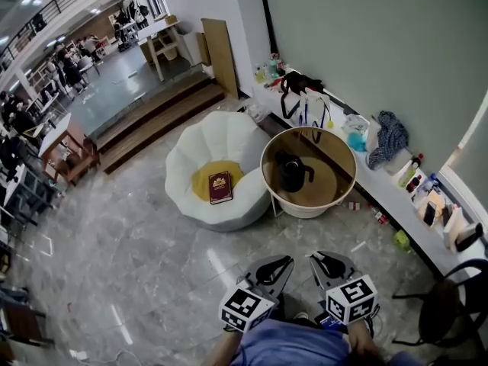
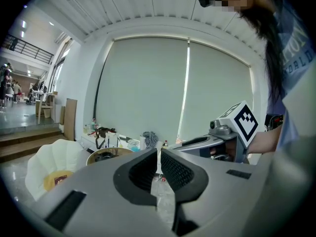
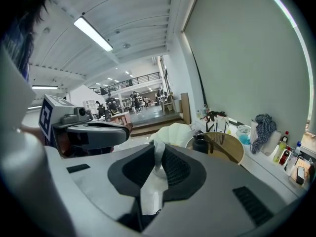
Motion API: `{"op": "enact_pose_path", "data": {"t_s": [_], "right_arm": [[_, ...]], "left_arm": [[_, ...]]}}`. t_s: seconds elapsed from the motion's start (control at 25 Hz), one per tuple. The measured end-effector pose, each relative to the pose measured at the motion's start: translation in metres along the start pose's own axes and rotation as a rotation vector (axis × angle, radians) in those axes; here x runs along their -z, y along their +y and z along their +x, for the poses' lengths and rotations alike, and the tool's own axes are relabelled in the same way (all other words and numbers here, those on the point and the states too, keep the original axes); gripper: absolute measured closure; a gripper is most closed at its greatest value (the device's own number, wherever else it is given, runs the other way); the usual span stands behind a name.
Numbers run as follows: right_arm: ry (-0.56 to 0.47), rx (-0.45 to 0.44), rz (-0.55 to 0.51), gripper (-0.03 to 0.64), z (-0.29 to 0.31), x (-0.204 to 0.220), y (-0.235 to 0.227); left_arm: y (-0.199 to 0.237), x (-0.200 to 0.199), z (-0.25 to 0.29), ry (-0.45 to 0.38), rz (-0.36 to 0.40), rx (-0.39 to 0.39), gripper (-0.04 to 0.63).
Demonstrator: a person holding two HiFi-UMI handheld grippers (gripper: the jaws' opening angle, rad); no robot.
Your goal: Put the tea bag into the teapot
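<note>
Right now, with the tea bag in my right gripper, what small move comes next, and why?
Probably step forward, carrying the right gripper toward the round table. Its jaws are clamped on the white tea bag, but the black teapot stands on that table, well ahead of it.

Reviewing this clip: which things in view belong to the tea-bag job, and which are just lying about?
Job:
- tea bag, clamped in the right gripper
- black teapot on the round table

Lying about:
- white beanbag chair
- red book on it
- blue-grey cloth
- bottles on the wall shelf
</note>
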State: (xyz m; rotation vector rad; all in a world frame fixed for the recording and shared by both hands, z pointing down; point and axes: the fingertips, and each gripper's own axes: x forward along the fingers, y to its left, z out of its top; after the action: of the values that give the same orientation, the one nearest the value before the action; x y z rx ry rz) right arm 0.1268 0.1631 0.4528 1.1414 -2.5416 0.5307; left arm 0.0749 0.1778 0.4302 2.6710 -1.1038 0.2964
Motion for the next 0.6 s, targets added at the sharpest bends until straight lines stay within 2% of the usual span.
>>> {"op": "enact_pose_path", "data": {"t_s": [0.6], "right_arm": [[0.031,0.035,0.018,0.563,0.107,-0.047,-0.022]], "left_arm": [[0.121,-0.024,0.034,-0.002,-0.011,0.039,0.578]]}}
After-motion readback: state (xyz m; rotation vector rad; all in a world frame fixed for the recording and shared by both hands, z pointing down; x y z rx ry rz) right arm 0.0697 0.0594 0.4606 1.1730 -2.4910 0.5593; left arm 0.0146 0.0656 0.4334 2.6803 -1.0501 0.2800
